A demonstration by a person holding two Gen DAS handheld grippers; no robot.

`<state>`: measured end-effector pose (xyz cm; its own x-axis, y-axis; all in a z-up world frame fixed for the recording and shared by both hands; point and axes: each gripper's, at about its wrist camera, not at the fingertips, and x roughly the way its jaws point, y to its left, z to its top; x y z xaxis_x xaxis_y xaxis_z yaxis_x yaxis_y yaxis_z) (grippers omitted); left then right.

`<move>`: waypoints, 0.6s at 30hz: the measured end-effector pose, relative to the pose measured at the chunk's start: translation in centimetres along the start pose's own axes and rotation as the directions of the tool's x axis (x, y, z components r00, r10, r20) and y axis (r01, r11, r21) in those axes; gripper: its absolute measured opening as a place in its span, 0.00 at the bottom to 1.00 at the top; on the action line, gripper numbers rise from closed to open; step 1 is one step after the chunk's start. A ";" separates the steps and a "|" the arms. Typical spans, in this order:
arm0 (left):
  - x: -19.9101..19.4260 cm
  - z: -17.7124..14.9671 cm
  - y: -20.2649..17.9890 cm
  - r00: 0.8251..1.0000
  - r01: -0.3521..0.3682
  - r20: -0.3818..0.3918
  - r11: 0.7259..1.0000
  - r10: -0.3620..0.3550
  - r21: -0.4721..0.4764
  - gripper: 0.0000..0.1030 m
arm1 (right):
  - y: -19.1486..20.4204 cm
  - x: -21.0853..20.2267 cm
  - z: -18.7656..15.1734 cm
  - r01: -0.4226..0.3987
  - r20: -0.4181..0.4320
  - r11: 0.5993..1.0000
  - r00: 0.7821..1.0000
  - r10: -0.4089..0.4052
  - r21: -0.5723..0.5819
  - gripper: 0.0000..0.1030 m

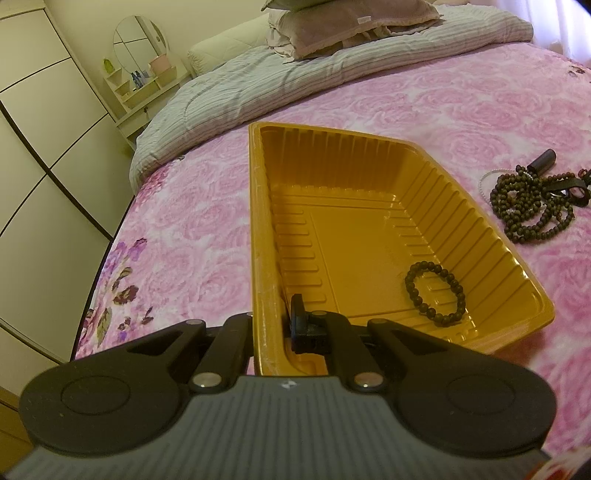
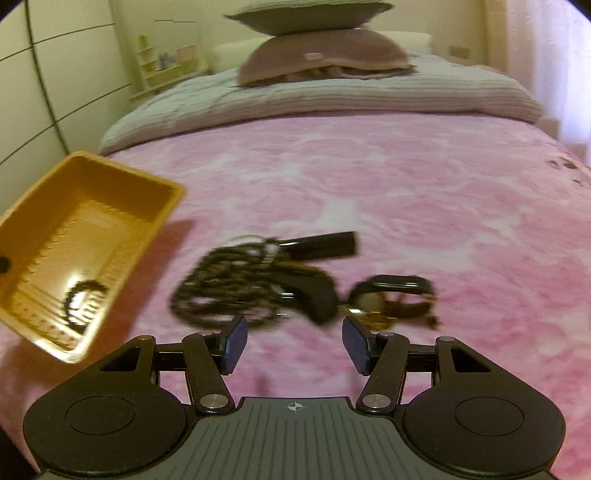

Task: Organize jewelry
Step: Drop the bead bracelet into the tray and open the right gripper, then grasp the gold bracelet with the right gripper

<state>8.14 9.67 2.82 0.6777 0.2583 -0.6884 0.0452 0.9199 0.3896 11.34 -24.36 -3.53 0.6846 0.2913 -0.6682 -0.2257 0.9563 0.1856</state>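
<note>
A: What are your jaws doing?

B: Your left gripper (image 1: 271,321) is clamped on the near left wall of the tray (image 1: 258,229), low in the middle of the left view. One finger sits inside the wall, the other outside, with the wall pinched between them.

A: And your right one?

B: Your right gripper (image 2: 291,341) stands with its jaws apart and nothing between them, low in the middle of the right view. Its blue pads (image 2: 234,341) frame bare pink bedspread (image 2: 424,192).

A: What lies just beyond them?

B: Just above the open jaws sits the jewelry pile (image 2: 229,284): a tangle of dark bead strands, a black strap, a dark cylinder (image 2: 325,243) and, to the right, a black band (image 2: 397,290) with something gold under it. That view is blurred, so finer detail cannot be told.

A: Where is the tray there?

B: At the left edge of the right view, apart from the pile, with its far end tipped up. One bead bracelet (image 2: 83,302) lies inside.

A: And in your left view?

B: The bracelet (image 1: 436,293) lies on the tray floor, lower right of centre. The pile (image 1: 532,206) rests on the bedspread at the right edge, outside the tray. Further up, a striped duvet (image 1: 295,77) and pillows (image 1: 351,26) fill the top.
</note>
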 end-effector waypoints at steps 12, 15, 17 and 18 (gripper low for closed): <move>-0.1 0.0 0.0 1.000 -0.004 0.000 1.000 0.004 0.006 0.03 | -3.0 0.6 -0.8 0.086 -0.008 0.996 0.996 -0.086 -0.018 0.55; -0.1 0.1 0.0 1.000 -0.010 -0.002 1.000 0.010 0.007 0.04 | -3.6 1.1 -0.5 0.106 0.007 0.994 0.994 -0.106 -0.015 0.55; -0.1 0.1 0.0 1.000 -0.010 -0.002 1.000 0.010 0.007 0.04 | -3.9 1.4 -0.1 0.126 0.021 0.991 0.992 -0.126 -0.038 0.55; -0.1 0.1 0.0 1.000 -0.010 -0.003 1.000 0.010 0.007 0.04 | -4.1 1.5 0.1 0.137 0.024 0.989 0.990 -0.136 -0.053 0.55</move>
<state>8.12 9.60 2.95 0.6759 0.2683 -0.6865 0.0438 0.9151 0.4008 13.36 -27.82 -5.24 0.7255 0.1594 -0.6695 -0.1665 0.9846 0.0540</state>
